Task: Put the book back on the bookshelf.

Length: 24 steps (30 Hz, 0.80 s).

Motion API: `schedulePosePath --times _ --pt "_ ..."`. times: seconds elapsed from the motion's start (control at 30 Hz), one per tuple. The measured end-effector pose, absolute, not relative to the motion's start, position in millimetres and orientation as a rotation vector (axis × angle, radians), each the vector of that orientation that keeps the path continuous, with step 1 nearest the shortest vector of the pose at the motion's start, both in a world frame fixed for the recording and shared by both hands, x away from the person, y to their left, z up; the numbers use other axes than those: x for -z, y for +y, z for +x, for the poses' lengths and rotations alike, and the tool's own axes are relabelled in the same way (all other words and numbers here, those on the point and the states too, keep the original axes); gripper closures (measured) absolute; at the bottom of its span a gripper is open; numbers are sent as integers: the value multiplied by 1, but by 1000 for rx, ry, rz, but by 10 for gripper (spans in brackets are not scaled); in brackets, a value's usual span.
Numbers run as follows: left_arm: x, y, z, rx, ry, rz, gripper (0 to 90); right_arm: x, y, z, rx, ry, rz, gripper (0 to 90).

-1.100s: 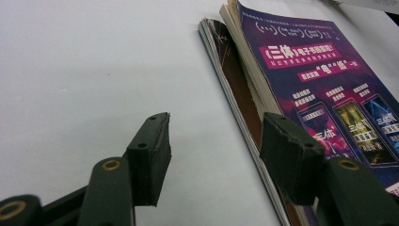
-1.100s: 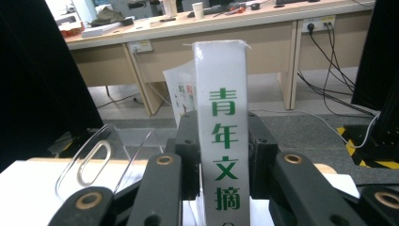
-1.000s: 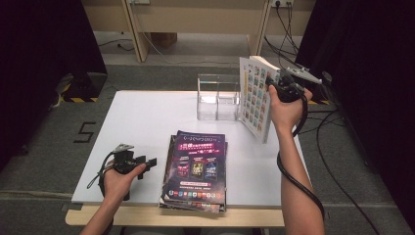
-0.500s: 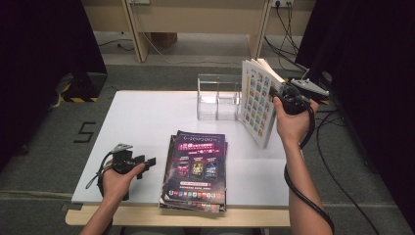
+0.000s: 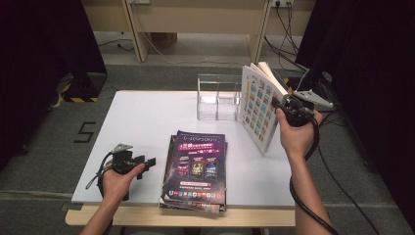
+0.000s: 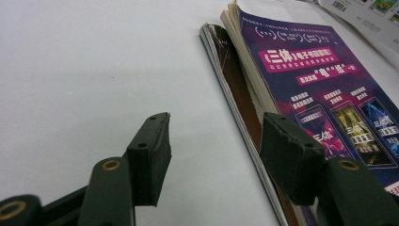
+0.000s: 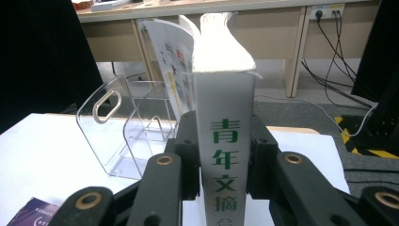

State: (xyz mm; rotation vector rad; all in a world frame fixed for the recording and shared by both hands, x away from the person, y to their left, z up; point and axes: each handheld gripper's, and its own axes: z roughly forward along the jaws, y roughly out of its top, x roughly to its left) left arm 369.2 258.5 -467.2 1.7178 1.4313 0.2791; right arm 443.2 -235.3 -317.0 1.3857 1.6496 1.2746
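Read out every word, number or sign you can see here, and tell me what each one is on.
"青年文摘": green characters down the white spine of the book clamped in the right hand-held gripper.
"三体": in the pink banner on the purple magazine; its smaller print is too blurred.
"5": black mark on the floor left of the table.

The right gripper (image 5: pixel 283 105) is mostly hidden behind the hand (image 5: pixel 295 132) and the standing book (image 5: pixel 258 107), so I can't see its jaws from above. Up close, the bottom of the book's spine (image 7: pixel 225 155) is cut off by the picture's edge. The book also hides part of the clear holder (image 5: pixel 218 98). The writing on the top magazine (image 5: pixel 196 164) is too small to read. The magazines underneath (image 6: pixel 230 94) show just their edges.
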Motion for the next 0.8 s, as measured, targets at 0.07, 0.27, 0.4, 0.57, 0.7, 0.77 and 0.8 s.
schedulePosePath --times 0.07,0.27,0.4,0.57,0.7,0.77,0.8 --pt "467 258 369 -275 1430 1715 423 318 -236 440 -1268 1653 1388 718" --pt "467 258 369 -279 1433 1712 424 322 -237 434 -1260 1656 1387 715" --pt "467 258 369 -278 1431 1715 424 325 -239 429 -1255 1656 1386 708" --pt "468 256 369 -278 1430 1718 424 325 -242 426 -1243 1656 1389 707" --pt "468 256 369 -277 1430 1719 424 326 -244 425 -1241 1657 1386 705" --pt "468 256 369 -276 1431 1718 424 327 -244 424 -1240 1650 1387 705" --pt "468 256 369 -277 1431 1718 424 327 -244 423 -1240 1647 1386 704"
